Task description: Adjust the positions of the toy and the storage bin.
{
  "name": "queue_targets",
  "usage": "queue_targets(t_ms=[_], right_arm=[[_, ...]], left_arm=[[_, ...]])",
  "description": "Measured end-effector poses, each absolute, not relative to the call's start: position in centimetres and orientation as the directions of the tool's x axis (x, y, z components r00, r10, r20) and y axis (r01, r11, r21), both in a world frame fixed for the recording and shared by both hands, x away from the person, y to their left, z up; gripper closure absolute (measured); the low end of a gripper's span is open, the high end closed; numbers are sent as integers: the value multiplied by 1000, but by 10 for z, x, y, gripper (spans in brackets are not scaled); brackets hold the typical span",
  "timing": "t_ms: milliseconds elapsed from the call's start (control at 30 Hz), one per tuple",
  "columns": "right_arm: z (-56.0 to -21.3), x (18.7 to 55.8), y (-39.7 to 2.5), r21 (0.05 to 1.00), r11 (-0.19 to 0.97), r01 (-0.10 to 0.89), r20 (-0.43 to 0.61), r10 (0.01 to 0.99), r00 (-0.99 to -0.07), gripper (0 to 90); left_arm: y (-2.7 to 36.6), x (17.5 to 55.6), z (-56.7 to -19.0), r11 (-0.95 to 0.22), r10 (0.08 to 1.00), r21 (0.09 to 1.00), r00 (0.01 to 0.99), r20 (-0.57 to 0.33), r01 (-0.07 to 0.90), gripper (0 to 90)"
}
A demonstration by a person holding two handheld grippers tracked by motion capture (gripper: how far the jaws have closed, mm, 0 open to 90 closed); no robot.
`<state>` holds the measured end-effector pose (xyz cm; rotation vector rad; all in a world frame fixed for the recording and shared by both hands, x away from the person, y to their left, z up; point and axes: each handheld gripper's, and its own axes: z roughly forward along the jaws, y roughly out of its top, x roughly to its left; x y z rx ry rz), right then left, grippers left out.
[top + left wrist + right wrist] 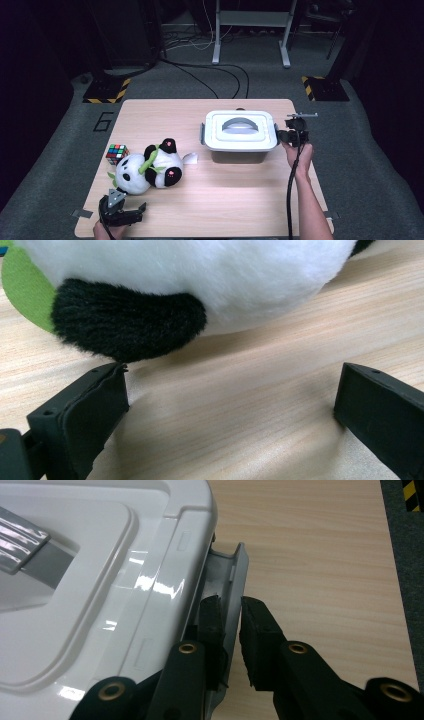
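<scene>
In the high view, the white lidded box (240, 131) sits right of centre on the wooden table (240, 195), with the right gripper (291, 135) pressed against its right-hand latch, while the left gripper (122, 212) rests at the lower left, just below the panda plush (150, 167) and the puzzle cube (116, 153). In the left gripper view, its jaws stand wide apart at the bottom corners, holding nothing, with the panda's black ear (127, 322) just above the left jaw. In the right gripper view, the jaws are clamped on the grey latch (231, 587) along the box's edge, centre frame.
</scene>
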<state>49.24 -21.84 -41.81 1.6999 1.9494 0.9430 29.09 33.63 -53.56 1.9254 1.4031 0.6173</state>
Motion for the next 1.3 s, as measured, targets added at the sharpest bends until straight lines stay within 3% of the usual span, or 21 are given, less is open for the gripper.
queue_targets(t_ms=[600, 633, 700, 767, 800, 867, 1000, 1067, 1300], right_arm=[[-416, 460, -212, 690, 40, 723, 154, 968, -200, 734], [-414, 459, -214, 710, 43, 703, 138, 970, -198, 629], [-410, 457, -218, 726, 56, 686, 127, 969, -214, 530], [-406, 457, -220, 737, 60, 673, 119, 969, -217, 440], [-406, 457, -220, 737, 60, 673, 119, 969, -217, 440], [-397, 457, -223, 751, 88, 654, 110, 961, -255, 268], [-387, 453, -220, 775, 118, 621, 97, 948, -302, 205], [-382, 454, -213, 785, 171, 595, 87, 921, -380, 168], [-387, 467, -168, 759, 336, 557, 40, 830, -556, 165]], left_arm=[[336, 290, -536, -188, 955, 747, 296, -12, 637, 11], [336, 290, -536, -188, 955, 748, 296, -11, 637, 11], [336, 290, -536, -188, 955, 748, 295, -11, 637, 10], [336, 290, -536, -186, 955, 746, 295, -14, 640, 11], [336, 290, -536, -186, 955, 746, 295, -14, 640, 11], [335, 290, -535, -184, 957, 745, 291, -13, 641, 10], [335, 290, -535, -185, 957, 745, 291, -13, 641, 10], [335, 290, -536, -186, 956, 745, 292, -13, 641, 10], [336, 290, -535, -188, 955, 745, 295, -13, 641, 9]])
